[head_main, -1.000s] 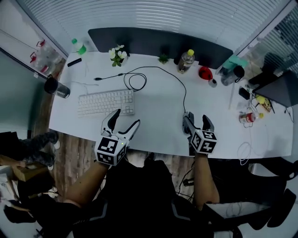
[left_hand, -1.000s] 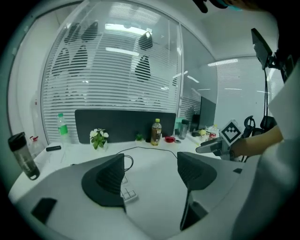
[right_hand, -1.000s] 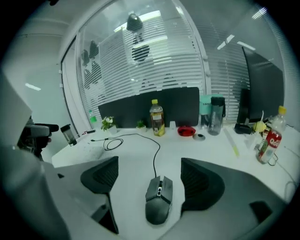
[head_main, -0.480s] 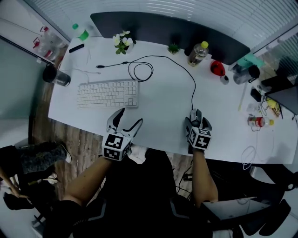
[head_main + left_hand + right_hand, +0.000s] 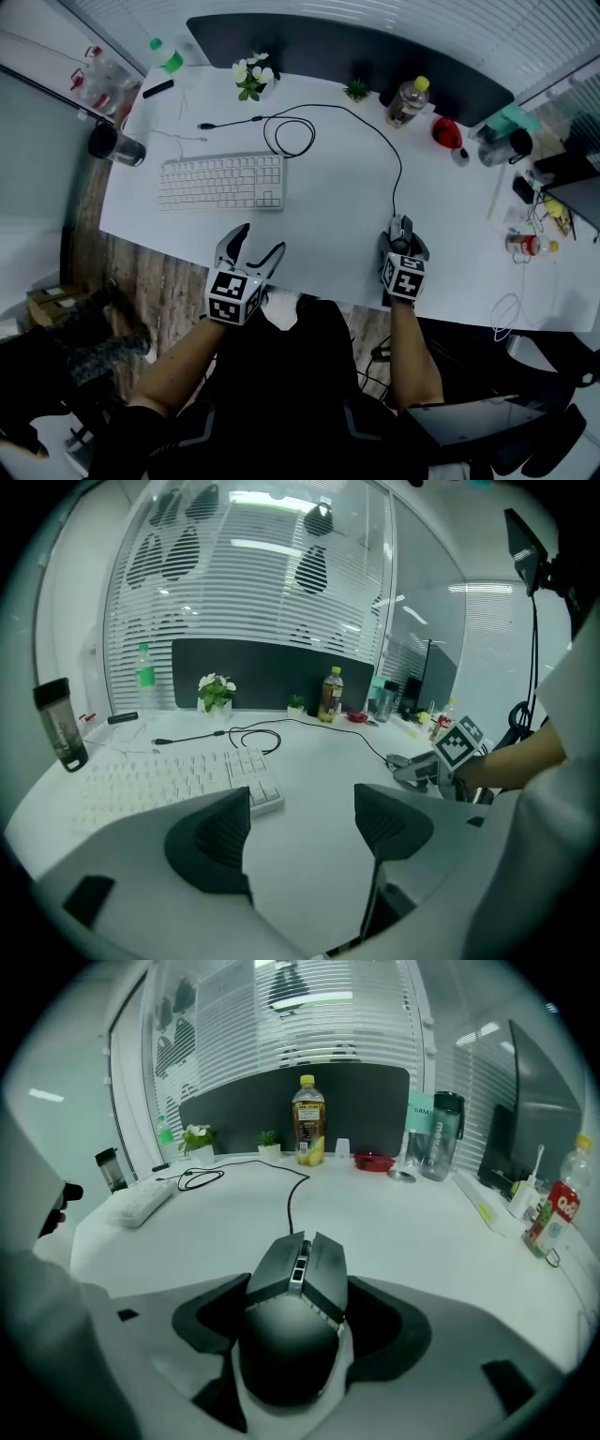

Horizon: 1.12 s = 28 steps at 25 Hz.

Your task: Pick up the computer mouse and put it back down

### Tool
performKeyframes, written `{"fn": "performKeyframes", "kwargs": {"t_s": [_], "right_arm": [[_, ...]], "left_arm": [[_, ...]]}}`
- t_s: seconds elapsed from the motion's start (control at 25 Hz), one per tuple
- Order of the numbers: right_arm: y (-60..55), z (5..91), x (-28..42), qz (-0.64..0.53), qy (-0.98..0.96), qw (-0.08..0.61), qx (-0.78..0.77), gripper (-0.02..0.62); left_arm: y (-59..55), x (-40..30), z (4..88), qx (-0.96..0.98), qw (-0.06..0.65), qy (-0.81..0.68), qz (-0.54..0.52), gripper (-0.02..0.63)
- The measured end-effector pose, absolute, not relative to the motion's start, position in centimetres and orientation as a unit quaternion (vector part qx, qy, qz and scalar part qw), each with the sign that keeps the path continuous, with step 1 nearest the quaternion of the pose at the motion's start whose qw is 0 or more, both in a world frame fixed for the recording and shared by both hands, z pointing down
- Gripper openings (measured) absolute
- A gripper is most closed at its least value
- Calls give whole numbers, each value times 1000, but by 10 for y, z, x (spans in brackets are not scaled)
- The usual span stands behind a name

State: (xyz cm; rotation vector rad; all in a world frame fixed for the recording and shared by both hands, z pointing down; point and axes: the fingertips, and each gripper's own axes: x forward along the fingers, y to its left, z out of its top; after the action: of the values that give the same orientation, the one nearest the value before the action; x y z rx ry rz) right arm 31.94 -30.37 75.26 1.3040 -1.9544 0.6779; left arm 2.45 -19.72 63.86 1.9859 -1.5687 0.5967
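Observation:
The dark grey wired computer mouse (image 5: 298,1274) lies on the white desk (image 5: 328,216) near its front edge, and its cable (image 5: 380,136) runs off toward the back. My right gripper (image 5: 300,1318) straddles the mouse (image 5: 401,226). Its jaws have just been closing, and both pads now sit against the mouse's sides. In the head view the right gripper (image 5: 403,240) covers most of the mouse. My left gripper (image 5: 261,240) hovers open over the front edge to the left, with nothing between its pads (image 5: 217,841).
A white keyboard (image 5: 222,181) lies at the left, and a coiled black cable (image 5: 286,136) lies behind it. Along the back stand a small flower pot (image 5: 251,77), a yellow-capped bottle (image 5: 410,100) and a red dish (image 5: 446,131). A dark tumbler (image 5: 112,142) stands at the far left edge.
Both grippers have dropped toward the desk. The right gripper's jaws came down around the mouse and narrowed onto it. The left gripper stays open.

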Motion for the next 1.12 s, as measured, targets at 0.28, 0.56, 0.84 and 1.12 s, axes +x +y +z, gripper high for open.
{"fn": "performKeyframes", "kwargs": {"t_s": [0.28,0.56,0.84,1.12], "right_arm": [[-305,752,317,267,-751,337,501,299],[-306,743,318,287,-755,316,497,298],[-308,670,304,277,-775,268,500,298],[-303,570,293,252,-794,218,508,298]], "left_arm": [[-188,27,636,740,270,-576,218,362],[-194,24,615,749,247,-578,211,360],[-213,21,561,779,189,-565,196,360],[-230,13,496,805,130,-557,158,360]]}}
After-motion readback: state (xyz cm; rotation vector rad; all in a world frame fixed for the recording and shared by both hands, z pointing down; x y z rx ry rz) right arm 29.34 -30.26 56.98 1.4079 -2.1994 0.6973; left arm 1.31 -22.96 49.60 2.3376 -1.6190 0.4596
